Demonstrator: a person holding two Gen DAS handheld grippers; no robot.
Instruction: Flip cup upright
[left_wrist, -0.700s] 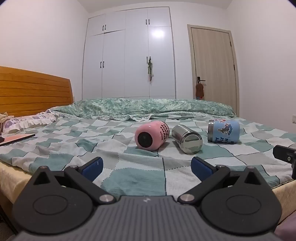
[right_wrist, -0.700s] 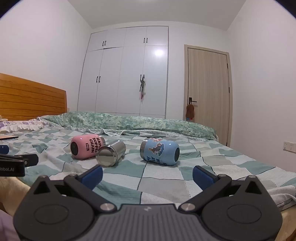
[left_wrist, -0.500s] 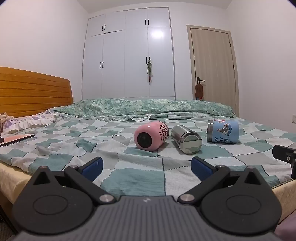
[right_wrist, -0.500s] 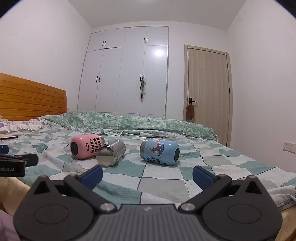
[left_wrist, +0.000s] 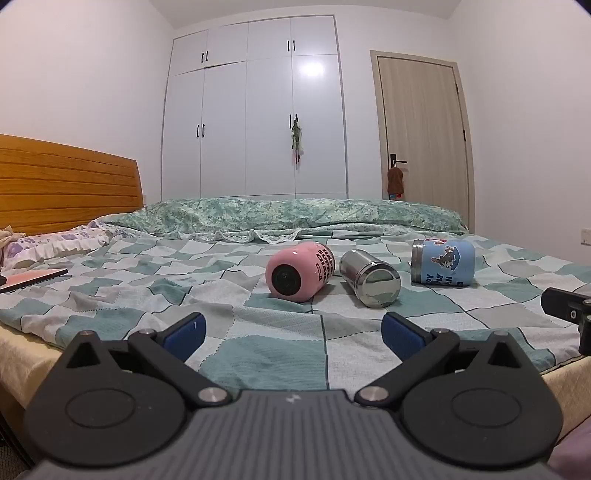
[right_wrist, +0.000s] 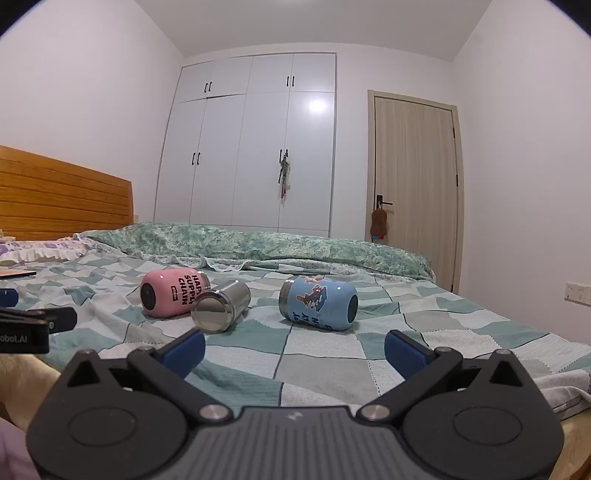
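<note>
Three cups lie on their sides on the checked bedspread: a pink cup (left_wrist: 300, 271) (right_wrist: 173, 292), a steel cup (left_wrist: 369, 277) (right_wrist: 221, 305) and a blue cup (left_wrist: 443, 262) (right_wrist: 318, 303). My left gripper (left_wrist: 291, 334) is open and empty at the bed's front edge, short of the pink and steel cups. My right gripper (right_wrist: 294, 349) is open and empty, short of the blue cup. Each gripper's tip shows at the edge of the other's view.
A wooden headboard (left_wrist: 66, 181) and a pillow (left_wrist: 48, 247) are at the left. A flat book or tablet (left_wrist: 29, 277) lies near the left edge. A rolled green quilt (left_wrist: 280, 216) runs along the far side. Wardrobe and door stand behind.
The left wrist view has shifted very slightly; the cups sit a touch further left in it. The right gripper has not moved. The cups lie still.
</note>
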